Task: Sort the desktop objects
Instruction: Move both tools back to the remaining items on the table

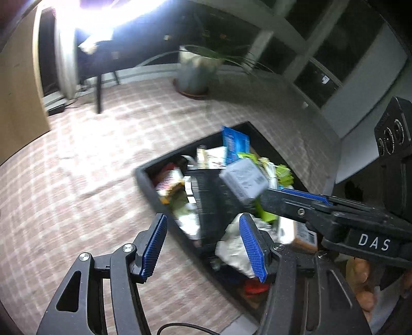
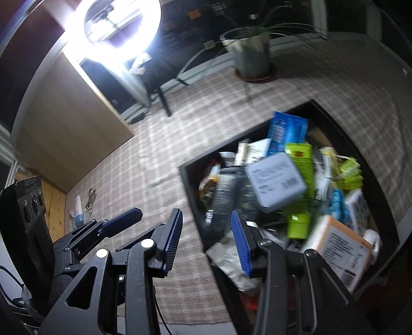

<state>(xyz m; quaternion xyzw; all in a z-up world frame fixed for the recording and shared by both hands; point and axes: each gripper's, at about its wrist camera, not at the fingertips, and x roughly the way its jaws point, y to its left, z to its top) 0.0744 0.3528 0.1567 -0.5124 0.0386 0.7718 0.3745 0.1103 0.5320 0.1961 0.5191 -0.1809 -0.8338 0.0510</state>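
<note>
A black bin (image 1: 144, 180) (image 2: 190, 185) stands on the checked tablecloth, piled with packets, a green tube (image 2: 300, 185), a blue packet (image 1: 234, 144) (image 2: 285, 131) and an orange-and-white box (image 2: 340, 252). A grey-blue box (image 1: 243, 180) (image 2: 276, 180) sits tilted and blurred over the pile, just beyond my right gripper's tips and clear of its pads. My right gripper (image 2: 207, 239) (image 1: 280, 197) is open with nothing between its fingers. At the bin's near-left rim my left gripper (image 1: 203, 244) (image 2: 123, 219) is also open and holds nothing.
A potted plant (image 1: 195, 74) (image 2: 252, 56) stands on the cloth beyond the bin. A bright ring light (image 2: 116, 23) glares at the top left. A small tube (image 2: 78, 208) and metal bits lie on a wooden surface at the left. A hand (image 1: 360, 278) holds the right gripper.
</note>
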